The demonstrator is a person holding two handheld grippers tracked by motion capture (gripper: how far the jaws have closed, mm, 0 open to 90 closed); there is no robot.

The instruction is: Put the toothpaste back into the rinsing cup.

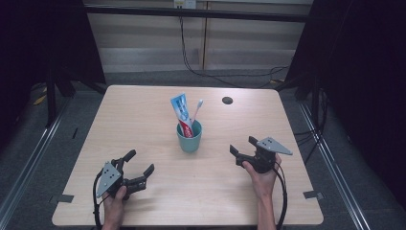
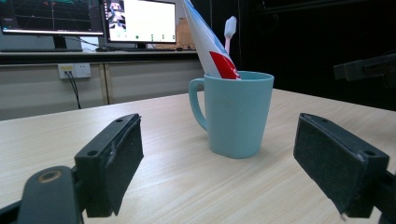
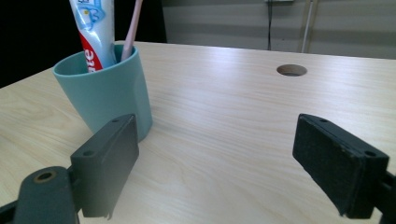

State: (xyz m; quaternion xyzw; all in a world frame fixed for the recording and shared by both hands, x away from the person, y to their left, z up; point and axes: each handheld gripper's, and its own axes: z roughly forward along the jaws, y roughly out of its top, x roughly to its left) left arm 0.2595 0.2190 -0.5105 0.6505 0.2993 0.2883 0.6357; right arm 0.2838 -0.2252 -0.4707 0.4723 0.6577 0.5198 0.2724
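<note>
A teal cup point(image 1: 189, 139) stands upright mid-table with a toothpaste tube point(image 1: 181, 112) and a pink toothbrush point(image 1: 197, 111) in it. My left gripper point(image 1: 140, 162) rests low at the front left, open, its jaws aimed at the cup from a distance. In the left gripper view the cup point(image 2: 238, 114), tube point(image 2: 208, 42) and brush point(image 2: 229, 28) stand beyond the wide-apart, empty gripper point(image 2: 217, 172). My right gripper point(image 1: 242, 144) sits right of the cup, open and empty. In the right gripper view the cup point(image 3: 107, 93) is just past the left pad, outside the gripper point(image 3: 215, 168).
The wooden table point(image 1: 143, 120) has a round cable hole point(image 1: 227, 100) at the back right, seen too in the right gripper view point(image 3: 291, 70). Monitors point(image 2: 140, 21) stand on a far bench. Dark curtains flank the table.
</note>
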